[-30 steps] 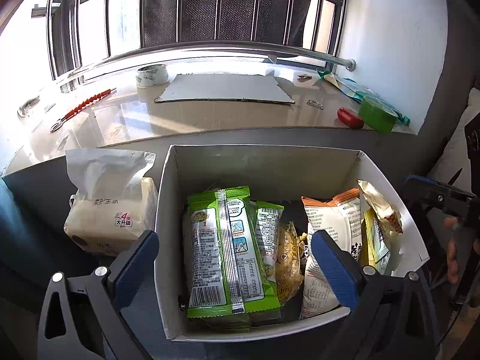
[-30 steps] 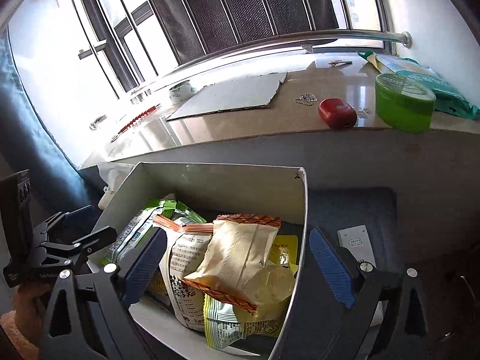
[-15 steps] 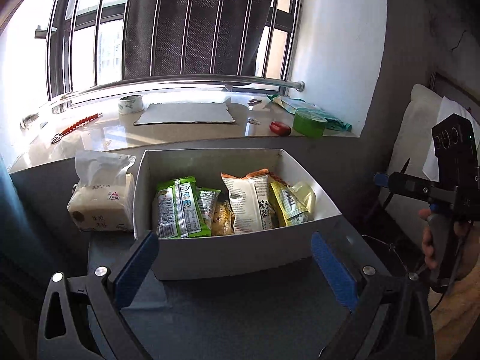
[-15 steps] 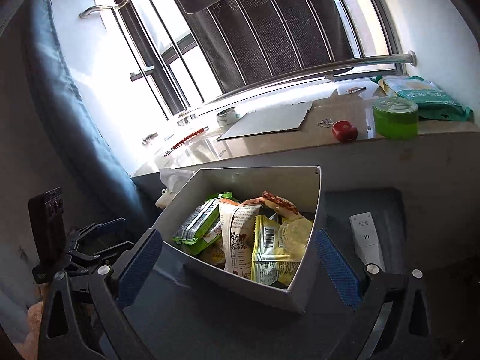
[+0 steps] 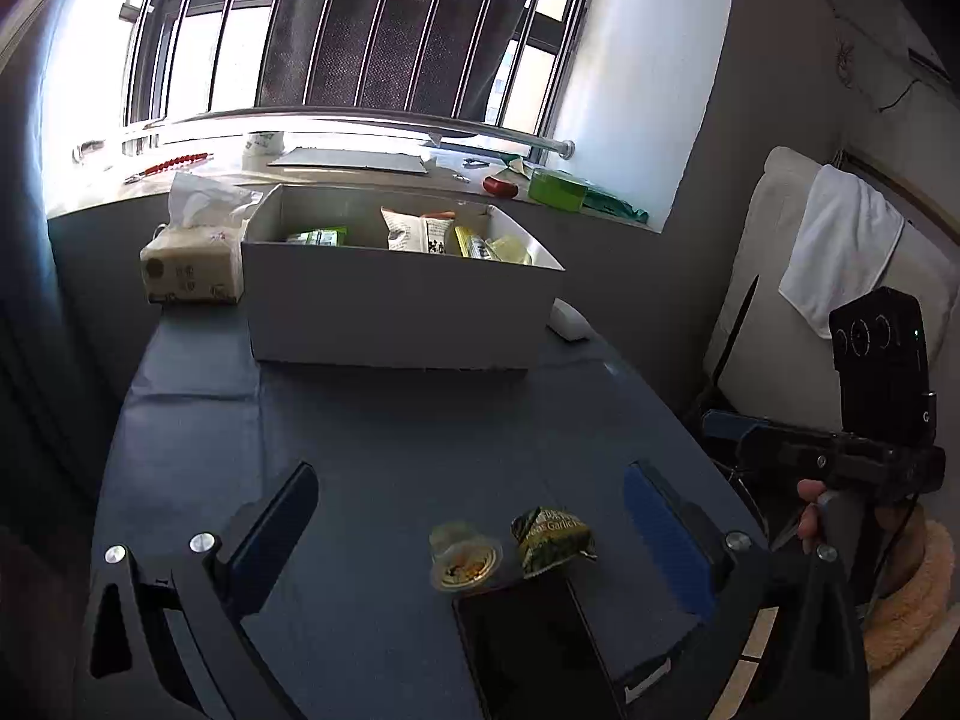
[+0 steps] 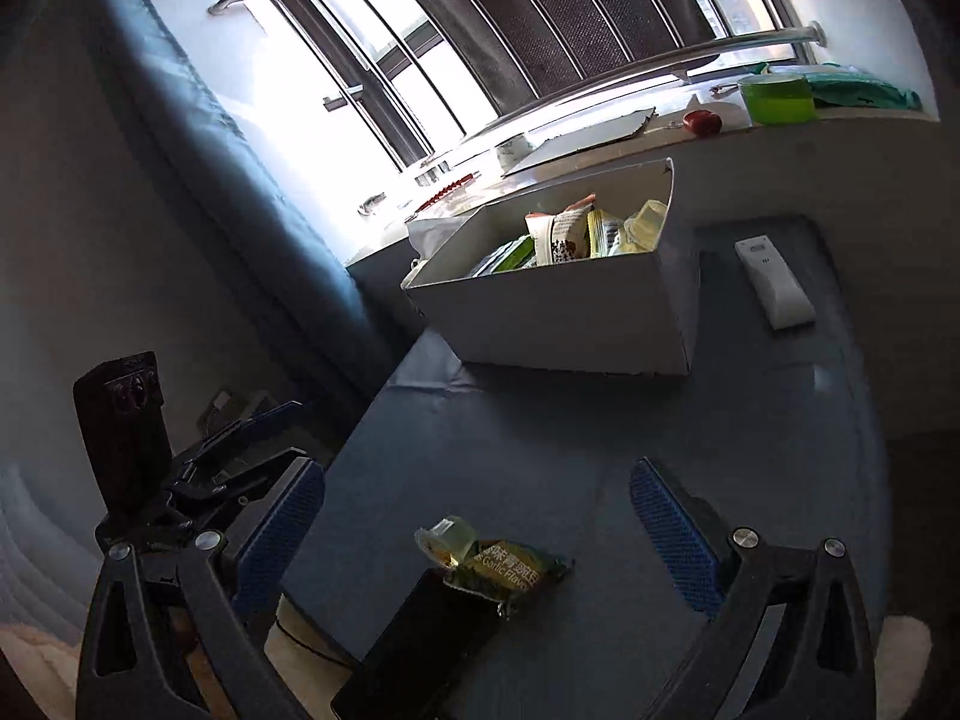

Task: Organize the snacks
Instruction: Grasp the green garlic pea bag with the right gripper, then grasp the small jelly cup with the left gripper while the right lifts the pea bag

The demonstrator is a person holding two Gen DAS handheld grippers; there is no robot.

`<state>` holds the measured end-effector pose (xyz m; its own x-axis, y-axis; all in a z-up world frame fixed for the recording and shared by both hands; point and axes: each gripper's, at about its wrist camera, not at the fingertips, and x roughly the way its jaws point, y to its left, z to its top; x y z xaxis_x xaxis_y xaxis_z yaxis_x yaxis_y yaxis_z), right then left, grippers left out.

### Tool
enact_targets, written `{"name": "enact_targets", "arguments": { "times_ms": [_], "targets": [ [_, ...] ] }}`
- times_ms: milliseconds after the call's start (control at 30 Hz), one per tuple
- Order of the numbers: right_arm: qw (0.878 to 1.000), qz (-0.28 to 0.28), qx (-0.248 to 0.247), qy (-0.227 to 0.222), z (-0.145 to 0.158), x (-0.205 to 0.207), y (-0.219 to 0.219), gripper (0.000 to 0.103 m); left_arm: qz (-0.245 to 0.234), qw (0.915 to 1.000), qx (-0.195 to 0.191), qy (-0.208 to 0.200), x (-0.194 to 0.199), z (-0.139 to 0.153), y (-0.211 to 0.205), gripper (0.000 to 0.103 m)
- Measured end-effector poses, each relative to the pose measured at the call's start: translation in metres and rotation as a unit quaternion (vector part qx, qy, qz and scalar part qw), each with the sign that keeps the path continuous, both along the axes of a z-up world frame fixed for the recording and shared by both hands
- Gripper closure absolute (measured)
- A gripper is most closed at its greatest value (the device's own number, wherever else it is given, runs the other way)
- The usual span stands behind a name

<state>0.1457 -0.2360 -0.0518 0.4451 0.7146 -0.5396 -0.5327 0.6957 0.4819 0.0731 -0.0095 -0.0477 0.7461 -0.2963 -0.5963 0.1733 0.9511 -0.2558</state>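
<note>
Snacks still loose on the worktop [image 5: 384, 456]: a small clear jelly cup [image 5: 465, 558] and a green garlic-flavour packet [image 5: 555, 537] were seen lying just beside each other near the front edge, well apart from the white box [image 5: 396, 300] at the far side, where the other packets were already stacked. A dark phone [image 5: 528, 648] was noted touching or very nearly touching both items. The left gripper [image 5: 468, 531] and the right gripper [image 6: 477, 531] were both held wide open above this spot, nothing gripped.

Risks judged:
- Packet and cup could be pinched together, since they lie so close.
- The cup, being smooth and rounded, could be squeezed out sideways and rolled off the edge.
- The phone could be nudged by a descending finger.
- The box is already crowded; an added packet might be left perched on top.
</note>
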Motion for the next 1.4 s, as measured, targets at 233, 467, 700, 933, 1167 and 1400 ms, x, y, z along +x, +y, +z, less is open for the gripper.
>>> {"name": "enact_targets", "arguments": {
  "times_ms": [233,467,700,933,1167,1400],
  "targets": [
    [0.999,0.001,-0.031,0.012,-0.036,-0.033,0.009,0.0,0.027,0.9992,-0.026,0.015,-0.023,-0.009,0.009,0.0],
    [0.998,0.0,-0.065,-0.006,-0.049,-0.022,0.032,0.0,0.037,0.9991,-0.02,0.008,-0.03,-0.003,0.016,0.0],
    [0.991,0.02,-0.13,-0.022,-0.066,-0.016,0.066,0.0,0.041,0.9989,-0.018,0.015,-0.035,-0.007,0.021,0.0],
    [0.98,0.038,-0.193,-0.032,-0.08,-0.006,0.093,0.0,0.052,0.998,-0.018,0.031,-0.037,-0.018,0.027,0.0],
    [0.975,0.051,-0.217,-0.021,-0.091,0.001,0.101,0.013,0.056,0.9971,-0.016,0.05,-0.032,-0.031,0.027,0.0],
    [0.976,0.049,-0.211,-0.038,-0.083,-0.003,0.093,0.052,0.049,0.9967,-0.009,0.064,-0.024,-0.041,0.02,0.0]
  ]
}}
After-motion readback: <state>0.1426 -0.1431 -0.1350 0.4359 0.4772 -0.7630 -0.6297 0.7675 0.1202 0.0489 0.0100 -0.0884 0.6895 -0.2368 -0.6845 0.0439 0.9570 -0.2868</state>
